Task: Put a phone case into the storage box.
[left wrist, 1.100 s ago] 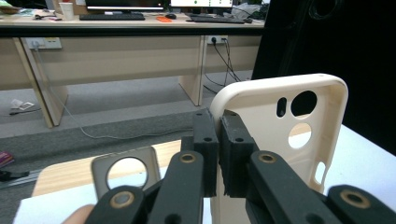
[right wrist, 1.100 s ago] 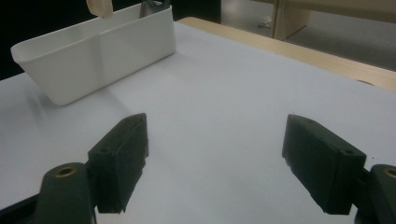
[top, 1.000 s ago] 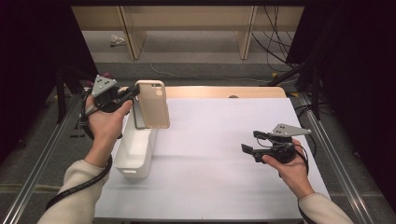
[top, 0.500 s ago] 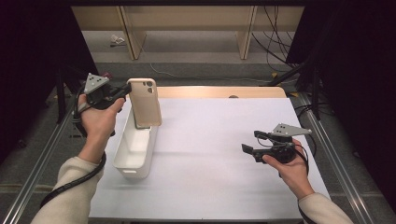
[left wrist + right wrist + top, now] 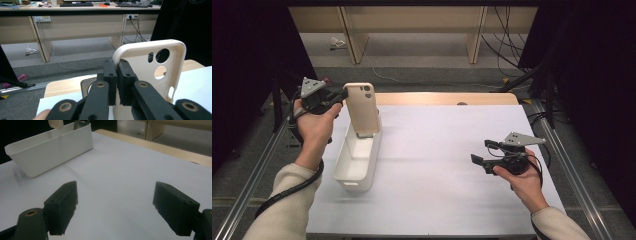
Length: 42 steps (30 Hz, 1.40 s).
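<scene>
left tongs (image 5: 117, 82) pinch the light, bendy phone case (image 5: 362, 107) by its side rim, upper left; right tongs (image 5: 122, 207) spread.

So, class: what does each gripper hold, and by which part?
The left gripper pinches the beige phone case by its side edge near the camera cutouts, above the white bin. The right gripper holds nothing.

One cream phone case (image 5: 362, 107) stood at about ten o'clock on the table, over one white bin (image 5: 356, 159) at nine o'clock. One white sheet (image 5: 437, 150) covered the tabletop. There were two grippers: one (image 5: 343, 95) at ten o'clock, one (image 5: 479, 154) at four o'clock.
</scene>
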{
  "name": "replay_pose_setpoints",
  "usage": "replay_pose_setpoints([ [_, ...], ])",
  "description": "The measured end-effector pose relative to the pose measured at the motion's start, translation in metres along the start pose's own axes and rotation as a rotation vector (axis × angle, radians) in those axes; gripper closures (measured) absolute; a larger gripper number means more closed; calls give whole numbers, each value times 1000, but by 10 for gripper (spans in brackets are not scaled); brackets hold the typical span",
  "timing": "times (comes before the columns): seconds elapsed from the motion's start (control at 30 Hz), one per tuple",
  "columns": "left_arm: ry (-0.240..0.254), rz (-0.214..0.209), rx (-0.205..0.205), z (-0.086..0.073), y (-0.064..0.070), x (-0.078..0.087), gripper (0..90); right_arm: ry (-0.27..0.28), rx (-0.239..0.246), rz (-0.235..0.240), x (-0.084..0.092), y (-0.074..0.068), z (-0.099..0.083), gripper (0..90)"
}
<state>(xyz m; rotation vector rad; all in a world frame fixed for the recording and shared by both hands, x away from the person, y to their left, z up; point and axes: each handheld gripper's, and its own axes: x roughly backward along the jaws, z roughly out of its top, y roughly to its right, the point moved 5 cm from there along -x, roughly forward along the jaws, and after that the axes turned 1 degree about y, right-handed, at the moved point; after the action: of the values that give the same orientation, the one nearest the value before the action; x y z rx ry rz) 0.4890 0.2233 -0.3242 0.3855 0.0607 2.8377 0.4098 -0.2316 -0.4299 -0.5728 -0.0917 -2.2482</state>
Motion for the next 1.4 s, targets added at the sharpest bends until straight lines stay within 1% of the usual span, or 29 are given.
replay_pose_setpoints([
  [0.07,-1,7,5,0,-2,-1,857,-2,0,0,0,0,0,208],
  [0.23,-9,24,-7,0,-6,-6,857,-1,-2,-1,0,0,0,205],
  [0.5,-21,45,-15,-2,-13,-17,857,-1,-5,-3,0,1,0,201],
  [0.9,-31,73,-26,-6,-21,-26,857,-1,-7,-3,0,1,0,200],
  [1.4,-50,96,-40,-16,-25,-41,856,-1,-9,-2,0,1,0,199],
])
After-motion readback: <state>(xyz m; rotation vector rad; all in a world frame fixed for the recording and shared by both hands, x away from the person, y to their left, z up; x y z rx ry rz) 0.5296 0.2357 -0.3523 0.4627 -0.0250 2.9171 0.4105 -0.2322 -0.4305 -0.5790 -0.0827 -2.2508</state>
